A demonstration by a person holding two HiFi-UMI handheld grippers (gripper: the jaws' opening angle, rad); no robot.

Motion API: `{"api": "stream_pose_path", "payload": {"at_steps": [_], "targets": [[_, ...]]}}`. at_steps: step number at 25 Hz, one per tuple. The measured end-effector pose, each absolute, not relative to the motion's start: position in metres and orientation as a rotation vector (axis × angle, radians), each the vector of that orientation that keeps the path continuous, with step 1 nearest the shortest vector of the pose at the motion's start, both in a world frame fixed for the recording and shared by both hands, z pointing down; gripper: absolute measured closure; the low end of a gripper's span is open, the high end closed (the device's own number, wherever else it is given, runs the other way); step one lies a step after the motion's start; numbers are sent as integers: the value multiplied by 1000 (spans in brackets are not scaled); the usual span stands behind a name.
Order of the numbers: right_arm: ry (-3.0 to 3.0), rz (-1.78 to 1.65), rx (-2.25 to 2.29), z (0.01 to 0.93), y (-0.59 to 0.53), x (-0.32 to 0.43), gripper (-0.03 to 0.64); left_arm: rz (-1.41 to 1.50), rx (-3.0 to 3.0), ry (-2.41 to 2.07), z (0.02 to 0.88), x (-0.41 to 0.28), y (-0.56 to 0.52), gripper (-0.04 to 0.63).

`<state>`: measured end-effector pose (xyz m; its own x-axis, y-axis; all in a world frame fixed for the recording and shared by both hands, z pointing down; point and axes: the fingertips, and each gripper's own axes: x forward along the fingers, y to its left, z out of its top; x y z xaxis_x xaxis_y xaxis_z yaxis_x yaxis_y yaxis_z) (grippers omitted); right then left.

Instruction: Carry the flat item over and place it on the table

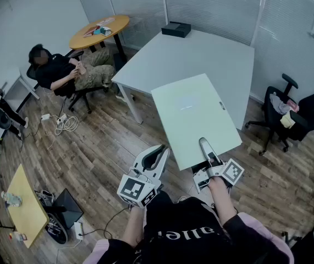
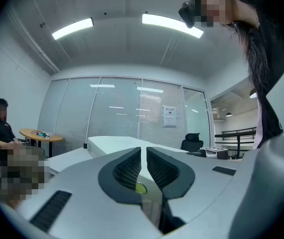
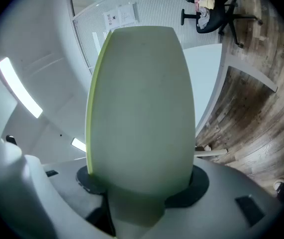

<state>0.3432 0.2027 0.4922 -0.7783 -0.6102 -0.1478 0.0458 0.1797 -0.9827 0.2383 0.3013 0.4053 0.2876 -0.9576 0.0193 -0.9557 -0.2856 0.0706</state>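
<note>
A pale green board (image 1: 192, 117) is held roughly level at the near corner of a white table (image 1: 200, 54). From above, its far end overlaps the table's edge. The right gripper (image 1: 207, 153) clamps the board's near edge, one jaw above and one below. The left gripper (image 1: 155, 157), just beside the board and farther from the table, holds nothing, with its fingers (image 2: 127, 171) closed together.
</note>
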Motion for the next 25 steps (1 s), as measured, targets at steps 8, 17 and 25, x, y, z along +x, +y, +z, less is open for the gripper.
{"api": "stream_pose_path", "payload": {"at_steps": [8, 17, 25], "targets": [[1962, -1625, -502, 491, 191, 344, 334, -4, 2459, -1824, 409, 239, 286, 543], [1933, -1635, -515, 498, 166, 332, 334, 30, 2450, -1812, 409, 221, 261, 543], [1930, -1659, -567, 512, 128, 291, 334, 7, 2451, -1775, 419, 174, 216, 543]]}}
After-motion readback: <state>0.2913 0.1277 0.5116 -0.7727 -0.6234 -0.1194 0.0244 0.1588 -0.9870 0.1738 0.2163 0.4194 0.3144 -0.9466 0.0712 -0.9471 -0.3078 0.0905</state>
